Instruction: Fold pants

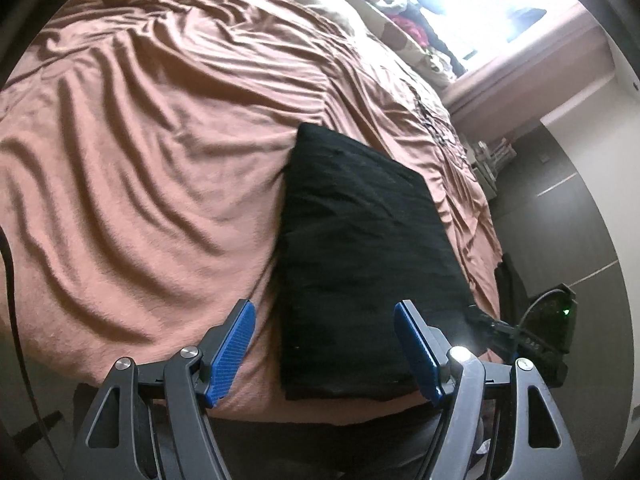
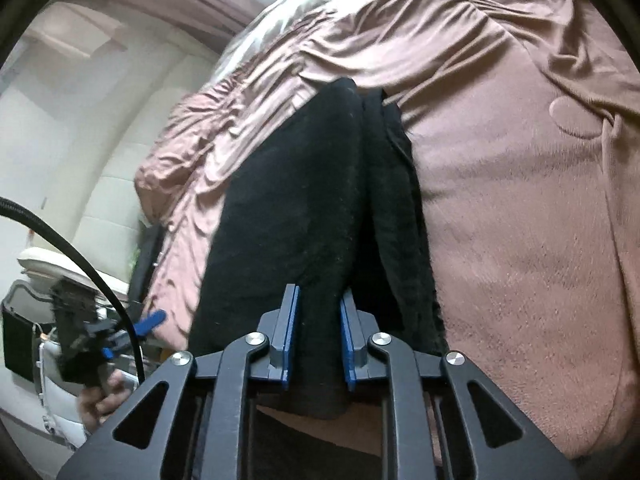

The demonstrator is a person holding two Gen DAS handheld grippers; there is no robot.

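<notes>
Pants: black pants (image 1: 360, 248) folded into a long slab, lying on the bed (image 1: 140, 160) near its front edge; seams and folds lost in the dark cloth.
Left tool: left tool (image 1: 324, 344) spread wide above the near end of the pants, nothing between its pads.
Right tool: right tool (image 2: 318, 336) nearly together, clamped on a raised fold of the pants.
Cut off: the person's hand (image 2: 98, 404) at the frame edge, blurred.
Far end: clutter by the window washed out by glare.

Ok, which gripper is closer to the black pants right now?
Right. The right gripper has a fold of the pants between its fingers; the left gripper hovers open above their near end.
</notes>
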